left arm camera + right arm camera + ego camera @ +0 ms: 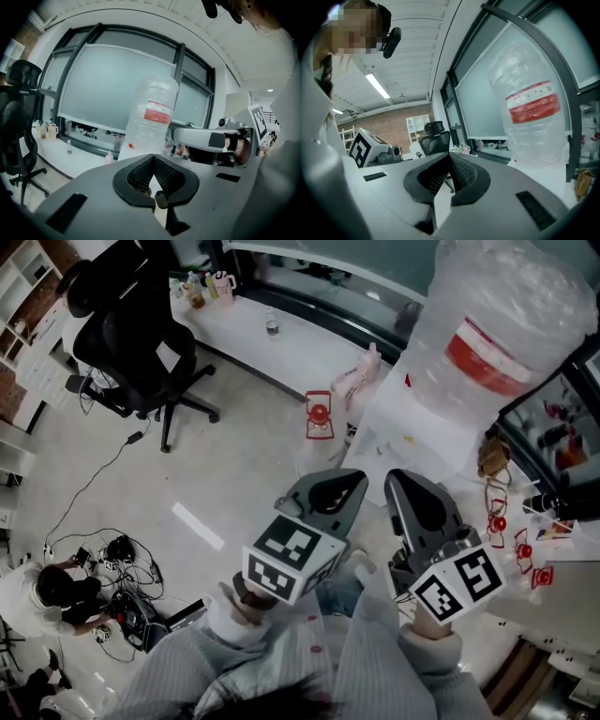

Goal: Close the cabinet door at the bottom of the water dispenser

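While neither tool is gripping anything, both are hovering close to the person's chest. Left tool (330,488): jaws are sitting together, empty. Right tool (420,498): likewise closed tight, empty. Dispenser (412,418), bottle (502,324) on top, is standing just ahead. Door: sitting out of sight beneath; its state is unreadable. Closed jaws are probably serving as blunt pushers, needing no grasp.
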Tool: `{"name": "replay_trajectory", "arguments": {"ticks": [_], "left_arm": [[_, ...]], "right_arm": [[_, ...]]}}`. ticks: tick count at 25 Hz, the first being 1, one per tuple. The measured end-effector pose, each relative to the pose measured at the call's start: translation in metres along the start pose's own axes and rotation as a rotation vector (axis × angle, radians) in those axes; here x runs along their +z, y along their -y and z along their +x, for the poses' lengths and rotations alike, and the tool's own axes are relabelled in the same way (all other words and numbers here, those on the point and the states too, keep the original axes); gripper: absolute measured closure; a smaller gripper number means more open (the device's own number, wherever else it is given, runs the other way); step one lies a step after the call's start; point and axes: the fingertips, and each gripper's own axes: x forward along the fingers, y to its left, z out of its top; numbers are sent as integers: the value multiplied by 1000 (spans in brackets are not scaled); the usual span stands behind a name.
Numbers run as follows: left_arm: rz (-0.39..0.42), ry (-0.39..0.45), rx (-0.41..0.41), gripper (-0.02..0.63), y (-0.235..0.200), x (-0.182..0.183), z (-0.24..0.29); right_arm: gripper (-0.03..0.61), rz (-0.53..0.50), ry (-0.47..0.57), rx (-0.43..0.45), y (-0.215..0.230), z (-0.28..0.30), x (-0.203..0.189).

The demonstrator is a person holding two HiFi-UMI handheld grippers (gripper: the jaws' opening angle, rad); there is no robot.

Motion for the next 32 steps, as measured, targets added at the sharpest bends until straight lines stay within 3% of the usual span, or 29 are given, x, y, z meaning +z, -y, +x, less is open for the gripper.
{"name": "replay_trajectory", "arguments": {"ticks": [10,22,32], "left_arm": [[1,-8,-2,603,6,-1,12],[-16,0,-9,603,51,19,57],[0,7,20,603,52,27,64]], "right_arm": [[565,-3,-29,-6,5,-4,-7],[565,4,-78,14,48,-35,6],[565,10,-67,43,54,-34,9]]}}
